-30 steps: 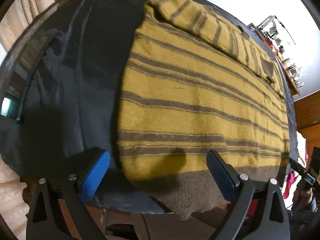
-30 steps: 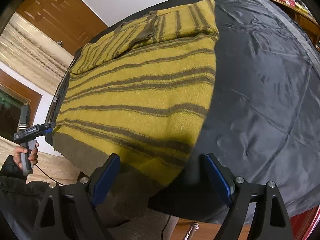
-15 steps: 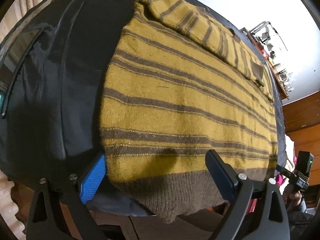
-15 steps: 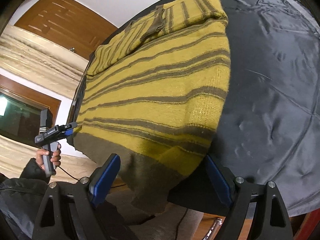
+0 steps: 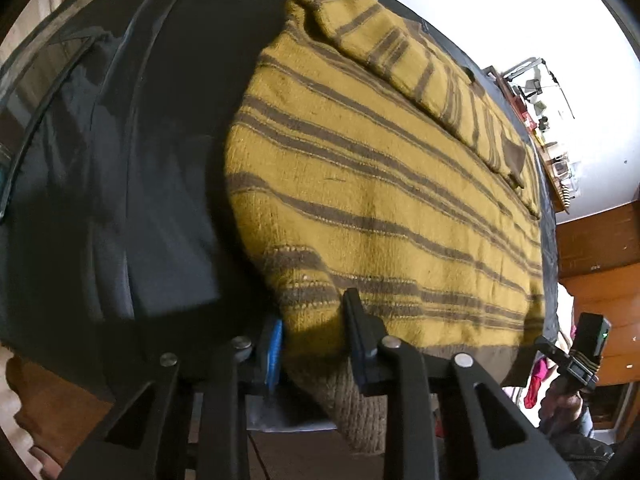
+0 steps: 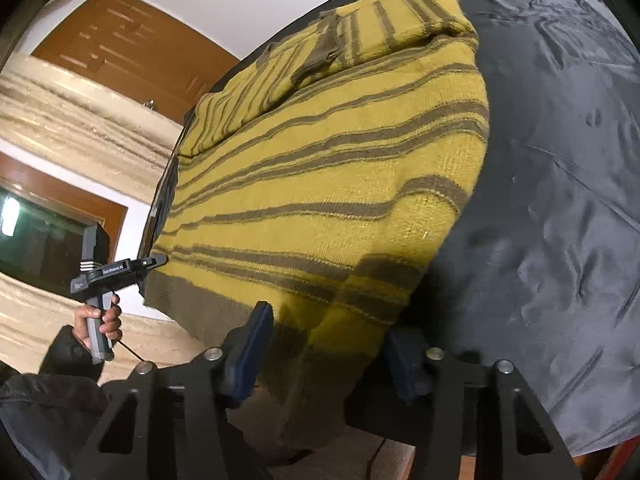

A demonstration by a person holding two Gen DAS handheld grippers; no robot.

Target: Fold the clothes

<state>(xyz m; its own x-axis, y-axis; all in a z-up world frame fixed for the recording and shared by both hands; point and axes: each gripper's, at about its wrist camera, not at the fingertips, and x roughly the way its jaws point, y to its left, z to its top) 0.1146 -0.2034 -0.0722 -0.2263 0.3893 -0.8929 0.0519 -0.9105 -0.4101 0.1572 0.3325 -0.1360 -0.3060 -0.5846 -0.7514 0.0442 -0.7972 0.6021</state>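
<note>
The striped sweater (image 5: 380,184) lies spread flat on the dark-covered counter (image 5: 120,160), its brown ribbed hem (image 5: 356,408) hanging over the near edge and its sleeves folded across the far end; the garment's long axis runs from the hem straight away from both tools toward the collar end; the hem itself runs crosswise between them.

The left gripper (image 5: 314,344) sits at the hem's left corner; its jaws have drawn in close and pinch the knit just above the brown band, the cloth bunching between them. The right gripper (image 6: 326,344) sits at the hem's right corner (image 6: 320,360); its jaws stand on either side of the cloth and somewhat wider apart; whether they bear on the knit or only bracket it cannot be told. In the right view the person's left hand (image 6: 98,320) shows on the other tool's handle.

Judgement: each tool is nearest its own corner; the free cloth lies ahead of both, so any fold of the hem would travel forward along the long axis toward the sleeves; uneven grip between the two corners risks a skewed fold.
</note>
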